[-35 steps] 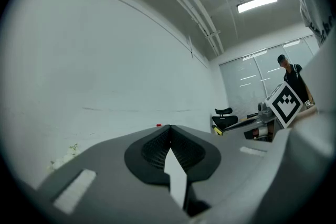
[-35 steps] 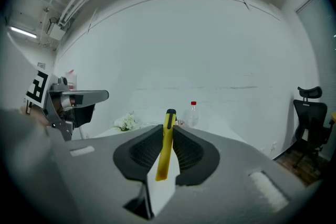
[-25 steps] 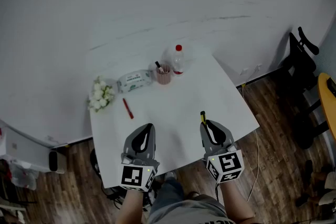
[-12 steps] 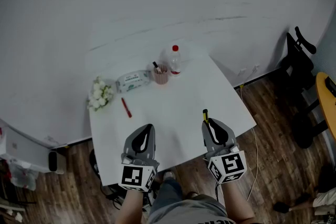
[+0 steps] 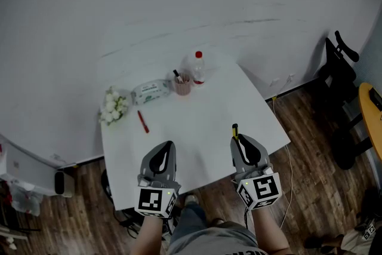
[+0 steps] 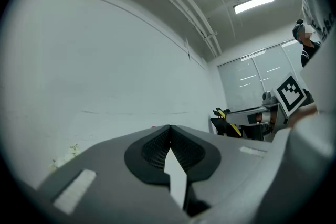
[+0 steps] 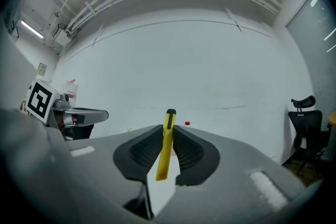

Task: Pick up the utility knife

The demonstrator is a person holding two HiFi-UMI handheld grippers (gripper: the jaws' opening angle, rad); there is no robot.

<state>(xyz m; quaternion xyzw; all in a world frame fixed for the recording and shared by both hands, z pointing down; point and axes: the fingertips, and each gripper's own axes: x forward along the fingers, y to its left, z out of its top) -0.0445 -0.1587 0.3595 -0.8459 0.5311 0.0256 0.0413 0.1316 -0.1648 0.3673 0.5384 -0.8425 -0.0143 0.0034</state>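
A slim yellow utility knife (image 7: 166, 144) with a black tip stands clamped between the pads of my right gripper (image 7: 167, 131), sticking out past the jaw tips. In the head view the right gripper (image 5: 237, 139) hangs over the table's near right edge and the utility knife (image 5: 234, 130) shows as a short yellow and black stub at its front. My left gripper (image 5: 168, 146) hovers over the near left part of the white table (image 5: 209, 110), its jaws closed tip to tip with nothing between them, as the left gripper (image 6: 169, 131) view confirms.
At the table's far side stand a plastic bottle with a red cap (image 5: 197, 68), a pink cup of pens (image 5: 182, 85) and a wipes pack (image 5: 150, 91). White flowers (image 5: 112, 107) and a red pen (image 5: 143, 122) lie at the left. A black chair (image 5: 339, 68) stands to the right.
The right gripper with the knife has drifted slightly right and toward the near edge and risen a little. The left gripper has stayed put.
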